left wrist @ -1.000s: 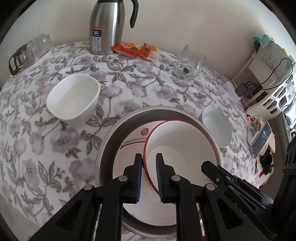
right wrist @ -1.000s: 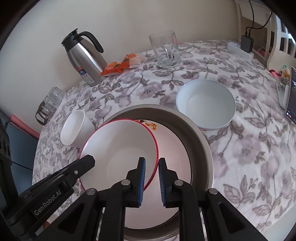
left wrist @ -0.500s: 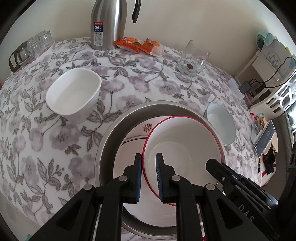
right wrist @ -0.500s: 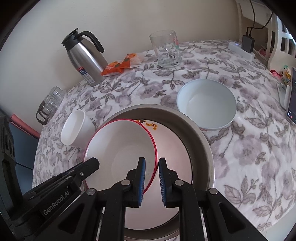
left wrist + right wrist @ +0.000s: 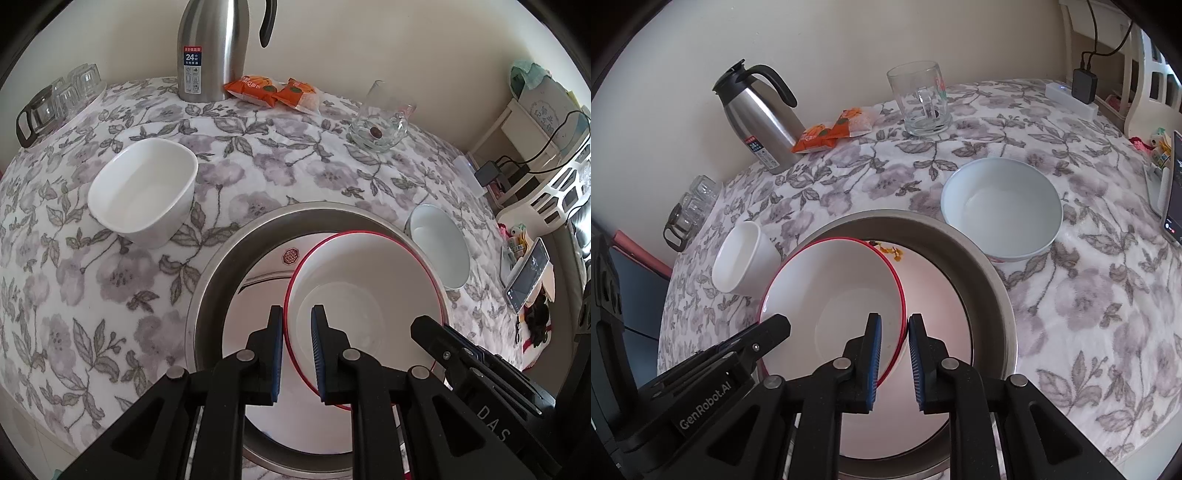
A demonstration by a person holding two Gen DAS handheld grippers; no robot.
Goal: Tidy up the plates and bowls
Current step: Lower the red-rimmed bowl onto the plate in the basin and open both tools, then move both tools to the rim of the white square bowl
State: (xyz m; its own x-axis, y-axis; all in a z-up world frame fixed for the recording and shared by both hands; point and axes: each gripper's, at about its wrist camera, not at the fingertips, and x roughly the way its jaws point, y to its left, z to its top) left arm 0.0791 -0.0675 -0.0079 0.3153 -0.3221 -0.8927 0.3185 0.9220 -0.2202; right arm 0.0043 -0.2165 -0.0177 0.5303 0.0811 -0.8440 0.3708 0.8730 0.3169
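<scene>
A white bowl with a red rim (image 5: 369, 295) (image 5: 831, 291) hangs tilted over a white plate (image 5: 255, 295) (image 5: 934, 295) that lies in a steel basin (image 5: 221, 266) (image 5: 993, 280). My left gripper (image 5: 297, 332) is shut on the bowl's left rim. My right gripper (image 5: 894, 339) is shut on its right rim. A white squarish bowl (image 5: 144, 192) (image 5: 738, 262) sits left of the basin. A white round bowl (image 5: 439, 243) (image 5: 1001, 214) sits to its right.
On the floral tablecloth (image 5: 92, 280), at the back, stand a steel thermos jug (image 5: 210, 48) (image 5: 757, 114), orange snack packets (image 5: 273, 90) (image 5: 831, 129), a glass mug (image 5: 380, 122) (image 5: 923, 99) and small glasses (image 5: 59, 99). A phone (image 5: 528, 277) stands beyond the table's right edge.
Both grippers have lowered the red-rimmed bowl toward the plate in the basin and moved it slightly forward. Both grips are unchanged.
</scene>
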